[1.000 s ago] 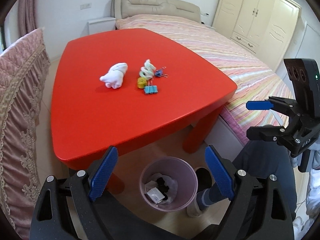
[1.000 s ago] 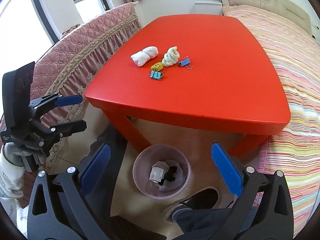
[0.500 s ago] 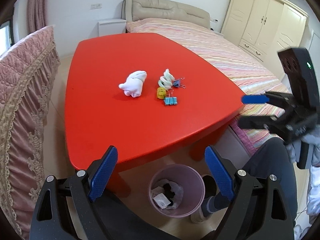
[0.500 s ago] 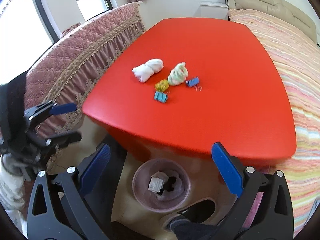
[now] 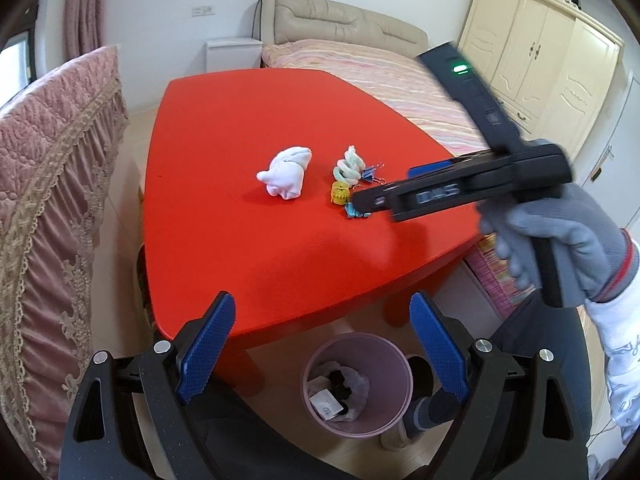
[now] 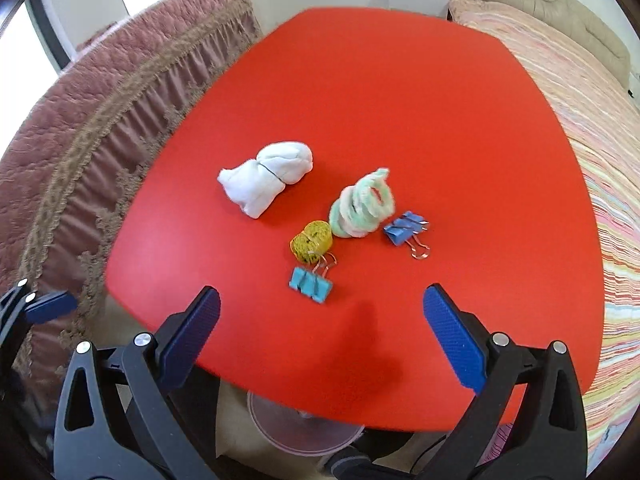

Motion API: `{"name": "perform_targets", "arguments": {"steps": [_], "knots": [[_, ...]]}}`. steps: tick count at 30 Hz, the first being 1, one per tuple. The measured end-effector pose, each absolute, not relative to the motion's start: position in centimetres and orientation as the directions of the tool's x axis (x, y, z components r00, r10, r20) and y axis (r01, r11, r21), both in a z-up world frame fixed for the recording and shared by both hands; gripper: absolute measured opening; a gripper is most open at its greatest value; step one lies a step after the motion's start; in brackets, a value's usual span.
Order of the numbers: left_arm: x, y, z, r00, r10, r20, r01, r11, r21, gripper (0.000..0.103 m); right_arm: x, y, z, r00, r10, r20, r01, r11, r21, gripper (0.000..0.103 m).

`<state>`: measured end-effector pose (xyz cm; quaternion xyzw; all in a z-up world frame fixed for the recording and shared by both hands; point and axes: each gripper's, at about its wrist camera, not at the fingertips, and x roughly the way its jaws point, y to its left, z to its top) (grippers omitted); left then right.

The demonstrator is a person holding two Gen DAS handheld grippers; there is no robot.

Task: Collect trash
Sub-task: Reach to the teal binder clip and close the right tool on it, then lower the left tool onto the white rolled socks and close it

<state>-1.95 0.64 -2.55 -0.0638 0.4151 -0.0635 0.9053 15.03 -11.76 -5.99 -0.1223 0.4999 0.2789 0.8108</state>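
Observation:
On the red table (image 6: 420,92) lie a white crumpled wad (image 6: 266,178), a pastel coiled band (image 6: 362,204), a yellow tape roll (image 6: 311,240), a light blue binder clip (image 6: 311,285) and a darker blue clip (image 6: 400,230). The wad also shows in the left wrist view (image 5: 286,172). My right gripper (image 6: 320,320) is open and empty, low over the table's near edge just short of the light blue clip. My left gripper (image 5: 320,348) is open and empty, back from the table above the pink trash bin (image 5: 357,384).
The bin holds paper scraps and stands on the floor under the table's near edge; its rim shows in the right view (image 6: 304,436). A pink quilted sofa (image 5: 48,184) runs along the left. A striped bed (image 6: 592,128) lies to the right. A wardrobe (image 5: 544,64) stands behind.
My right gripper has moved forward and down over the table toward the clips. My left gripper has swung so the table sits more central. The items on the table have not moved.

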Motion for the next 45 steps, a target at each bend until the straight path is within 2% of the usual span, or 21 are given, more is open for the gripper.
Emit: {"name": "perform_targets", "arguments": {"steps": [1,5,9,11,16,32,45], "knots": [[-2.0,0.7,-2.5,0.648,-0.168,-0.743,0.061,0.984,-0.17,0.086,15.2,-11.5,-6.3,0.343,0.317,-0.884,-0.57,0.818,0.073,0.082],[-2.1,1.2,-2.6,0.652,-0.171,-0.739,0.056,0.982,-0.178,0.086,15.5,-10.7,-7.4,0.341,0.283,-0.897,-0.559,0.828,0.049,0.071],[-1.9,1.5,-2.8,0.651,-0.177,-0.738,0.051,0.98,-0.191,0.086,15.5,-10.2,-8.0,0.353,0.255,-0.9,-0.556,0.831,0.018,0.053],[-1.9,1.6,-3.0,0.65,-0.181,-0.738,0.05,0.979,-0.196,0.086,15.6,-10.4,-8.1,0.362,0.253,-0.897,-0.551,0.835,0.014,0.048],[-1.7,1.5,-3.0,0.648,-0.185,-0.739,0.051,0.978,-0.201,0.086,15.8,-10.6,-7.9,0.36,0.266,-0.894,-0.554,0.832,0.025,0.027],[3.2,2.1,-1.5,0.648,-0.179,-0.74,0.066,0.982,-0.179,0.086,14.6,-15.1,-4.7,0.358,0.378,-0.854,-0.571,0.812,0.12,0.027],[12.0,2.4,-2.3,0.542,-0.156,-0.825,0.101,0.988,-0.121,0.086,13.9,-17.1,-3.6,0.342,0.412,-0.844,-0.592,0.793,0.147,0.027]]}}
